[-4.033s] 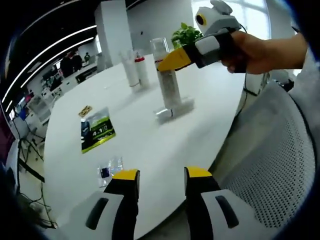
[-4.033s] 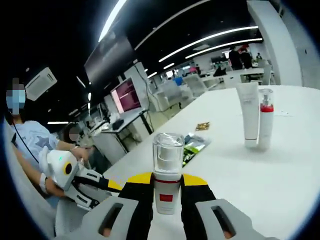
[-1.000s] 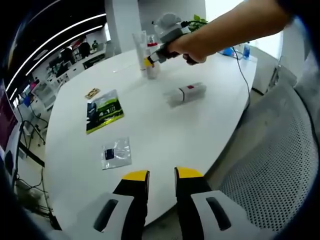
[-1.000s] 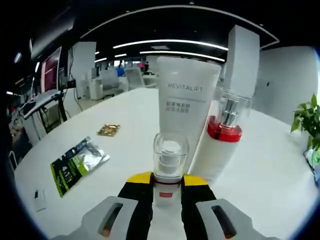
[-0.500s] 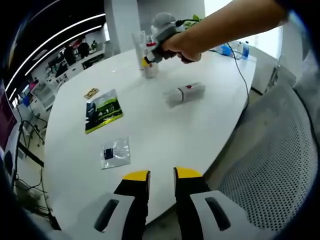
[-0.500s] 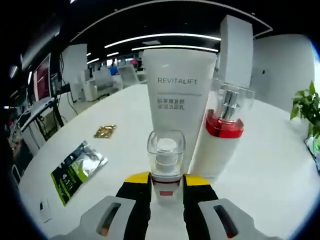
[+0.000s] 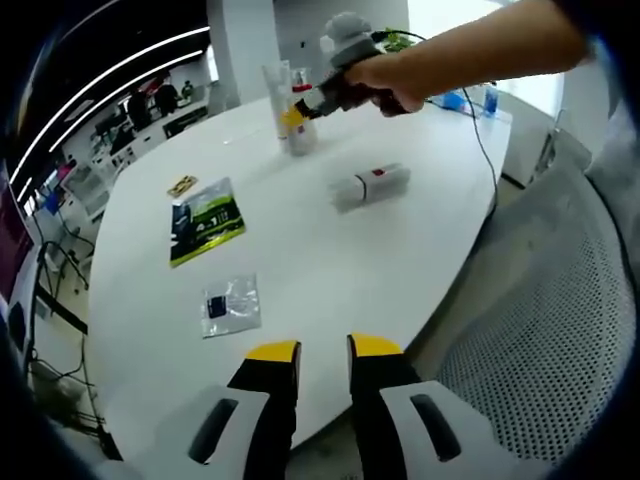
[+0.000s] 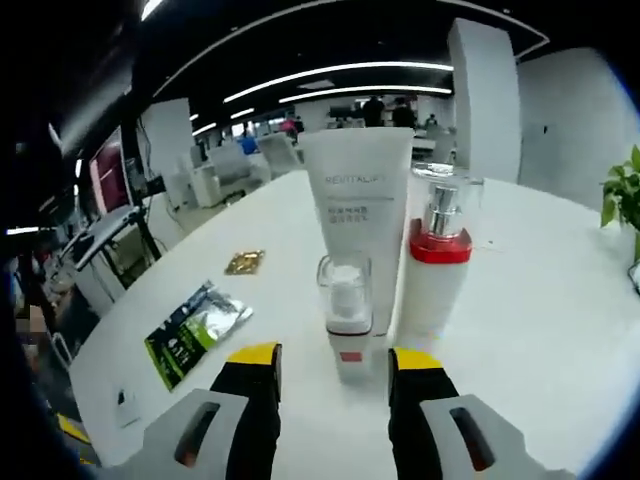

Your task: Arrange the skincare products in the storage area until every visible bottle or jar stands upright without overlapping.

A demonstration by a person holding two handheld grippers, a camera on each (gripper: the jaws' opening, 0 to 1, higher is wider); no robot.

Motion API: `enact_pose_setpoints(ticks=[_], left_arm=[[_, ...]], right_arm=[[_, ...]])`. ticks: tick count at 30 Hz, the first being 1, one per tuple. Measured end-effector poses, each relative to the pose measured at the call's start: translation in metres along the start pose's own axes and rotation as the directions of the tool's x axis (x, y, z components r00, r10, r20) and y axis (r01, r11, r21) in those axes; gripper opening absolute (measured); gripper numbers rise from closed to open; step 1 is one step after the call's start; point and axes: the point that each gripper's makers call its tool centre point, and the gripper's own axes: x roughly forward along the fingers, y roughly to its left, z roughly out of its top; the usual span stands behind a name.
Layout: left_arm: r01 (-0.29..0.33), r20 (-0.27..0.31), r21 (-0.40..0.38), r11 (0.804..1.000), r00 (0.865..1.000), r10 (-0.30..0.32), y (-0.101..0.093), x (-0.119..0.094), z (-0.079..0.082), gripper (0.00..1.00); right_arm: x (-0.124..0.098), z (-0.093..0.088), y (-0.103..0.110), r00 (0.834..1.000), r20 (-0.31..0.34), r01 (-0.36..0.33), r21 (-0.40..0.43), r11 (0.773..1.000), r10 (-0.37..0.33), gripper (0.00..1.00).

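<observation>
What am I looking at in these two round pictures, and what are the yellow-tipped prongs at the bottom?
No robot here: a person holds a hand-held gripper in each hand, and each carries a fisheye camera looking along its own two jaws. Those prongs are the jaws.

In the left gripper view, the left hand-held gripper is empty, jaws slightly apart, at the near edge of the white table. On the table are a lying bottle, a green packet and a small clear sachet.

In the right gripper view, the right hand-held gripper is open, a small clear-capped bottle standing free between its jaws. Behind it stand a white tube and a red-collared pump bottle.
</observation>
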Motion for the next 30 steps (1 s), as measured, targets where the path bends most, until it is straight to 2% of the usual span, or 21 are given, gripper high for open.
enact_pose_setpoints(ticks=[2,4,6,8,10,11,12,16,18,19,20,22,25,29,30], left_arm=[[0.001,0.003,0.002,1.000,1.000,-0.001,0.000,0.000,0.001,0.14],[0.002,0.003,0.002,1.000,1.000,-0.002,-0.001,0.000,0.001,0.15],[0.002,0.001,0.004,1.000,1.000,-0.002,-0.001,0.000,0.000,0.15],[0.005,0.002,0.007,1.000,1.000,-0.005,-0.002,0.000,0.001,0.15],[0.006,-0.001,0.010,1.000,1.000,-0.006,-0.002,0.000,0.001,0.15],[0.005,-0.002,0.012,1.000,1.000,-0.005,-0.002,0.000,0.001,0.15],[0.006,-0.002,0.013,1.000,1.000,-0.006,-0.002,0.000,0.001,0.15],[0.006,-0.003,0.018,1.000,1.000,-0.006,-0.002,0.000,0.001,0.14],[0.007,-0.005,0.023,1.000,1.000,-0.007,-0.002,0.000,0.001,0.14],[0.008,-0.004,0.024,1.000,1.000,-0.008,-0.002,0.000,0.001,0.14],[0.008,-0.002,0.027,1.000,1.000,-0.008,-0.002,0.000,0.001,0.14],[0.008,-0.001,0.029,1.000,1.000,-0.008,-0.003,0.000,0.001,0.14],[0.005,0.001,0.034,0.999,1.000,-0.005,-0.002,0.000,0.002,0.15],[0.002,0.005,0.042,0.999,1.000,-0.002,-0.002,-0.001,0.002,0.15],[0.002,0.007,0.044,0.999,1.000,-0.003,-0.002,-0.001,0.003,0.15]], right_arm=[[-0.008,-0.008,0.013,0.995,-0.034,-0.091,-0.028,0.995,0.090,0.39],[-0.017,-0.019,0.024,0.984,-0.074,-0.168,-0.056,0.984,0.164,0.45],[-0.024,-0.029,0.032,0.969,-0.116,-0.230,-0.096,0.968,0.219,0.53],[-0.033,-0.041,0.040,0.950,-0.155,-0.293,-0.158,0.943,0.269,0.60],[-0.042,-0.051,0.047,0.930,-0.185,-0.349,-0.173,0.921,0.317,0.57],[-0.045,-0.054,0.049,0.923,-0.188,-0.365,-0.158,0.917,0.335,0.56],[-0.049,-0.062,0.052,0.909,-0.219,-0.392,-0.160,0.906,0.354,0.54],[-0.061,-0.082,0.056,0.876,-0.305,-0.447,-0.222,0.866,0.374,0.52],[-0.065,-0.098,0.056,0.844,-0.371,-0.493,-0.246,0.835,0.389,0.47],[-0.066,-0.103,0.053,0.846,-0.386,-0.483,-0.257,0.837,0.369,0.46],[-0.069,-0.110,0.051,0.840,-0.413,-0.488,-0.291,0.823,0.352,0.45],[-0.069,-0.119,0.049,0.837,-0.434,-0.487,-0.314,0.815,0.333,0.44],[-0.070,-0.128,0.050,0.828,-0.456,-0.496,-0.323,0.806,0.326,0.43],[-0.069,-0.140,0.052,0.822,-0.471,-0.497,-0.322,0.805,0.319,0.34],[-0.069,-0.142,0.054,0.822,-0.472,-0.502,-0.339,0.795,0.318,0.33]])
